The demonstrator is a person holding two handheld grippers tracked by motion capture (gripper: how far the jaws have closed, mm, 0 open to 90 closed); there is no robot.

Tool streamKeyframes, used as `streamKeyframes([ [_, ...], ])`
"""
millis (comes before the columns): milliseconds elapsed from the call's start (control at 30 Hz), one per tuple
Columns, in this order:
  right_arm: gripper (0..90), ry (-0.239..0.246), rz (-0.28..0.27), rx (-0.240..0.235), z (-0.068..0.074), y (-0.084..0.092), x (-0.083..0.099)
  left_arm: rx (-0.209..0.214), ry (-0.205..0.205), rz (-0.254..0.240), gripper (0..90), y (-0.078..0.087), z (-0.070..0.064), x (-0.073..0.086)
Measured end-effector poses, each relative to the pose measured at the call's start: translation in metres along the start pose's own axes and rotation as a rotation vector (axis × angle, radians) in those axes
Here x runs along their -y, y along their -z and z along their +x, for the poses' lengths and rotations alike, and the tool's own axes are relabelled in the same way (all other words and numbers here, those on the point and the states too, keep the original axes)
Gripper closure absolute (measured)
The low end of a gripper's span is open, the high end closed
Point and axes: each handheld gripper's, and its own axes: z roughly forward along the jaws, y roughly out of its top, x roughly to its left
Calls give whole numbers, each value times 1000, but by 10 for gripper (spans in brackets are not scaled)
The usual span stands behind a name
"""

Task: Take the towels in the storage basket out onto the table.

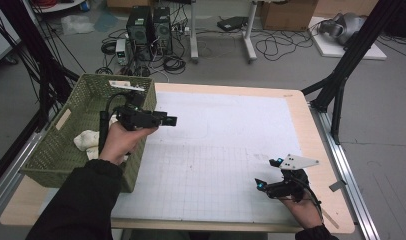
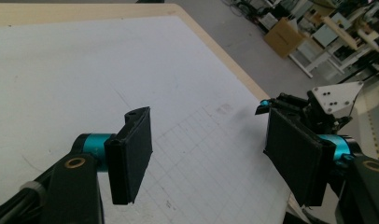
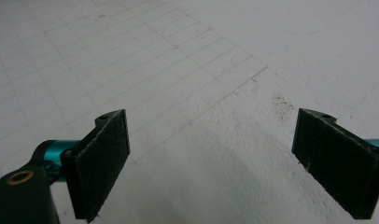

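My left gripper [image 1: 168, 120] is held in a hand above the right rim of a green woven basket [image 1: 61, 155], its jaws pointing right over the white grid mat [image 1: 216, 145]. In the left gripper view the gripper [image 2: 206, 158] is open, with bare mat between its pads. My right gripper [image 1: 268, 173] rests low near the table's front right corner, open. The right gripper view has it [image 3: 211, 163] wide apart over the mat, holding nothing. A crumpled white cloth [image 1: 86, 140] lies inside the basket.
A white flat piece [image 1: 127, 85] lies on the basket's far rim. The wooden table edge [image 1: 311, 125] borders the mat. Black frame posts [image 1: 341, 75] stand at the right and left. Computer towers [image 1: 150, 27] and cables lie on the floor beyond.
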Motion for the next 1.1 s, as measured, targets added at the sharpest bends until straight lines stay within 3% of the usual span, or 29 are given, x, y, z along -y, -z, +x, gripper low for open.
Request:
streamKeyframes([
  [100, 103, 4, -1, 1, 0, -1, 0, 15, 29, -7, 327, 9, 8, -1],
  [333, 104, 6, -3, 1, -1, 0, 0, 25, 51, -26, 325, 24, 20, -2],
  [500, 104, 6, -5, 1, -1, -1, 0, -4, 66, -48, 328, 39, 31, -1],
  [767, 103, 0, -4, 2, -1, 0, 0, -38, 73, -43, 339, 51, 41, 2],
  [1100, 104, 2, -9, 5, -1, 1, 0, -129, 66, -33, 338, 66, 53, 8],
])
